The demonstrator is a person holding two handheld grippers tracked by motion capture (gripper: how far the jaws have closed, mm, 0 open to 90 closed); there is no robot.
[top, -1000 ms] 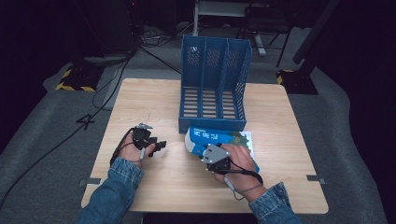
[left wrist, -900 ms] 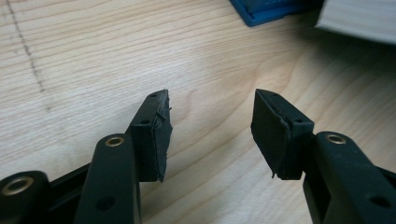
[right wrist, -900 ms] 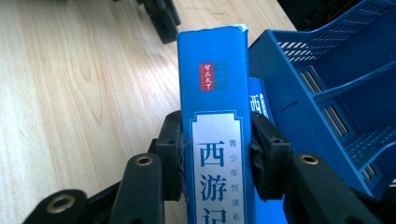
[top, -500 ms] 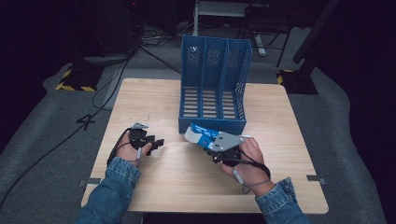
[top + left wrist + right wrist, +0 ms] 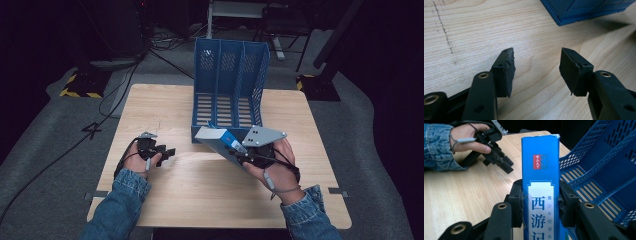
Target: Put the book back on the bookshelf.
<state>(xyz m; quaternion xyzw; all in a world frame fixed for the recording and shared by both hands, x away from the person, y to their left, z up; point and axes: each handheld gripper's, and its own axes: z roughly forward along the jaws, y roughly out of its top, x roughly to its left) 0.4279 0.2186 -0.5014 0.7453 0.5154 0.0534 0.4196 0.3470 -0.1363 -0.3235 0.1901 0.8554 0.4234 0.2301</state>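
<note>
A thick blue book (image 5: 216,138) with a white label on its spine (image 5: 541,185) is held off the table, tilted, just in front of the blue file rack (image 5: 229,90). My right gripper (image 5: 239,150) is shut on the book, one pad pressed to each cover (image 5: 541,207). The rack (image 5: 604,175) lies on its back with slotted dividers, open toward me. My left gripper (image 5: 167,152) rests low over the bare wood at the left, its jaws open with nothing between them (image 5: 536,67). It also appears far off in the right gripper view (image 5: 499,160).
The wooden table (image 5: 165,110) has bare room left of the rack and along the front. A corner of the rack (image 5: 584,12) lies ahead of my left gripper. Cables and dark stands sit on the floor beyond the table (image 5: 125,55).
My right gripper has lifted the book off the table and tipped it up toward the rack's front. The left gripper has stayed where it was.
</note>
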